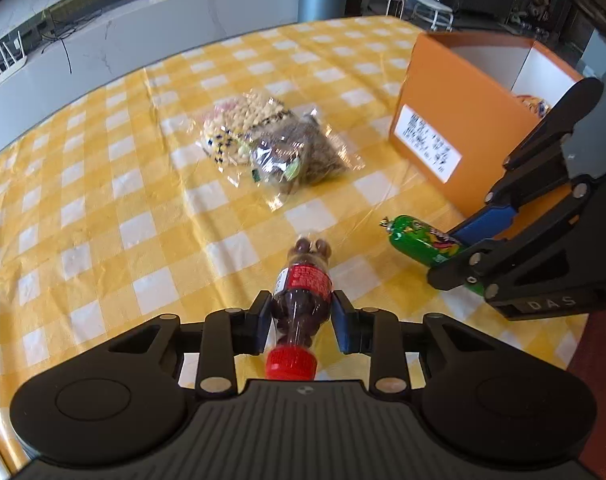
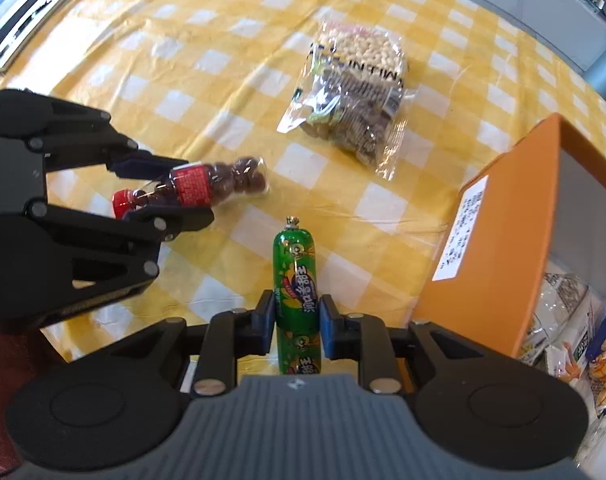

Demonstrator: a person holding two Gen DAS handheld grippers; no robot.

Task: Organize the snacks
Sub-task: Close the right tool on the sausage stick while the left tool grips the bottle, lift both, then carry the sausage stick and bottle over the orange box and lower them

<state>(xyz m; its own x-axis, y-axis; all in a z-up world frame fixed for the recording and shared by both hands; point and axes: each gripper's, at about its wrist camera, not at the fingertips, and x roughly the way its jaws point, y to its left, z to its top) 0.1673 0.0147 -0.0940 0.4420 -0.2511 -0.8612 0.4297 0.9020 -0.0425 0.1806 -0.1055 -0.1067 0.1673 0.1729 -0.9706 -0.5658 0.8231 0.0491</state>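
A small cola-shaped bottle (image 1: 303, 292) of brown candy, with a red cap and red label, lies along my left gripper (image 1: 303, 316), which is shut on its middle. From the right wrist view the same bottle (image 2: 207, 184) sits low over the cloth between the left gripper's (image 2: 171, 194) fingers. My right gripper (image 2: 295, 320) is shut on a green wrapped sausage (image 2: 297, 276), whose clipped tip points away from me. The sausage (image 1: 419, 242) and right gripper (image 1: 461, 250) show beside the orange box (image 1: 455, 120) in the left wrist view.
Two clear snack bags (image 2: 355, 92), one pale and one dark, lie overlapped mid-table on the yellow checked cloth (image 1: 103, 200). The open orange box (image 2: 515, 220) at the right holds several snack packets (image 2: 575, 328). The table's edge runs close behind both grippers.
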